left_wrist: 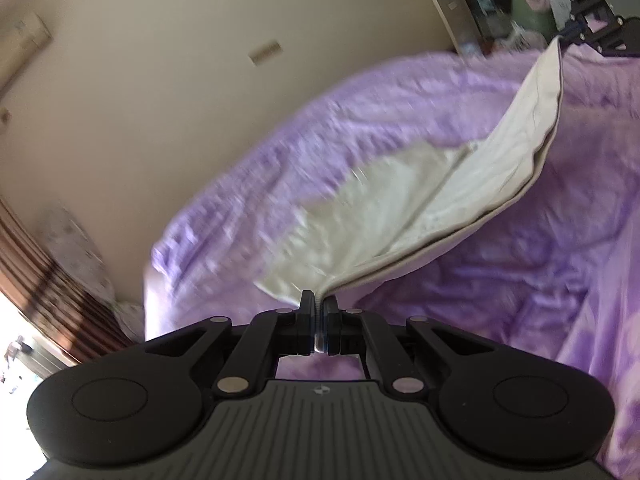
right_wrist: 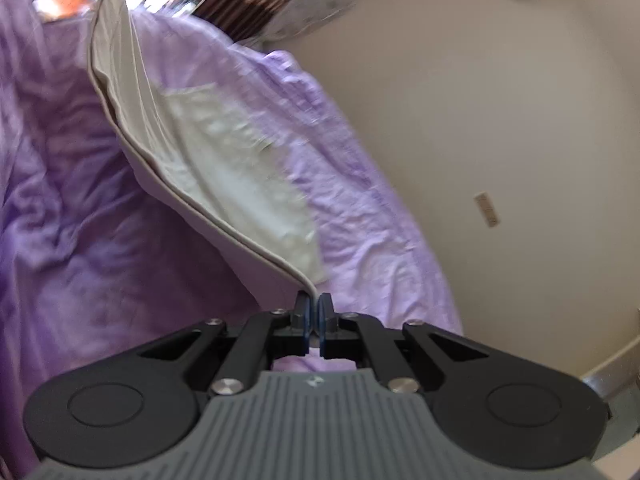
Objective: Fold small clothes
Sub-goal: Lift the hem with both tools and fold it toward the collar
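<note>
A cream-white garment (left_wrist: pixel 472 176) hangs stretched above the purple bedspread (left_wrist: pixel 520 264), held by one edge between both grippers. My left gripper (left_wrist: pixel 319 300) is shut on one corner of that edge. The right gripper (left_wrist: pixel 576 34) shows at the top right of the left wrist view, holding the far corner. In the right wrist view the same cream garment (right_wrist: pixel 192 148) runs from my right gripper (right_wrist: pixel 315 305), shut on its corner, up to the top left. Its lower part trails on the bedspread (right_wrist: pixel 72 200). The picture is blurred by motion.
A cream wall (left_wrist: pixel 160 80) with a small plate on it stands behind the bed. A striped curtain (left_wrist: pixel 60 304) and a patterned pillow (left_wrist: pixel 76 244) are at the bed's far end. Cluttered furniture (left_wrist: pixel 512 0) shows beyond the bed.
</note>
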A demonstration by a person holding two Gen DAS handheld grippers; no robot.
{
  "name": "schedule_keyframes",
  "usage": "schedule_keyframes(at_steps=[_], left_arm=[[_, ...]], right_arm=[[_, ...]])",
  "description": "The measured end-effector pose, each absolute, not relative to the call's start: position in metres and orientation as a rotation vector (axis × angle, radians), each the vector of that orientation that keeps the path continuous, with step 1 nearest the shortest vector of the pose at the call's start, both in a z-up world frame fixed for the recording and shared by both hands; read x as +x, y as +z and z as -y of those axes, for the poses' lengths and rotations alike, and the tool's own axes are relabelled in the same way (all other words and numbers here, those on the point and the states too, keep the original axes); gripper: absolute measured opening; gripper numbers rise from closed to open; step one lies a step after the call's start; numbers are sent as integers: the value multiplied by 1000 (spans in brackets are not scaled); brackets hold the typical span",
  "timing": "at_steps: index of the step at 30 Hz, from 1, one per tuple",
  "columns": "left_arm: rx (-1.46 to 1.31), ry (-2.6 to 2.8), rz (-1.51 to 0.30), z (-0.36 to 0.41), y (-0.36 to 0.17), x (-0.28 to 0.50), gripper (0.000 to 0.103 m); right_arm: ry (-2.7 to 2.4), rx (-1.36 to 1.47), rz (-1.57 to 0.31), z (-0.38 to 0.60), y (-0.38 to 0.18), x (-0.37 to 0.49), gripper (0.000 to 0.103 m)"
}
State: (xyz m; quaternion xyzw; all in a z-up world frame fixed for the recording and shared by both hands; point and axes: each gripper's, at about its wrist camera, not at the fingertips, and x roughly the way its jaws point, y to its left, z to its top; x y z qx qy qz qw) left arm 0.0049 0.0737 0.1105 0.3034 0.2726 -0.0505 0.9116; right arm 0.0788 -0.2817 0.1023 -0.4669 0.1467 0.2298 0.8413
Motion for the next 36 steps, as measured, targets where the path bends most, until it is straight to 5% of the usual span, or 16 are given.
schedule_keyframes(at_steps=[8,17,36], left_arm=[[641,-76,-466,-71,153,-27,3],[642,-23,-520,-75,143,-4,3],[567,140,-625,-129,97,232,3]], right_arm=[[438,-919,-167,295,140,41,0],[471,-890,-184,290,139,31,0],[422,-789,-306,217,114,276,0]])
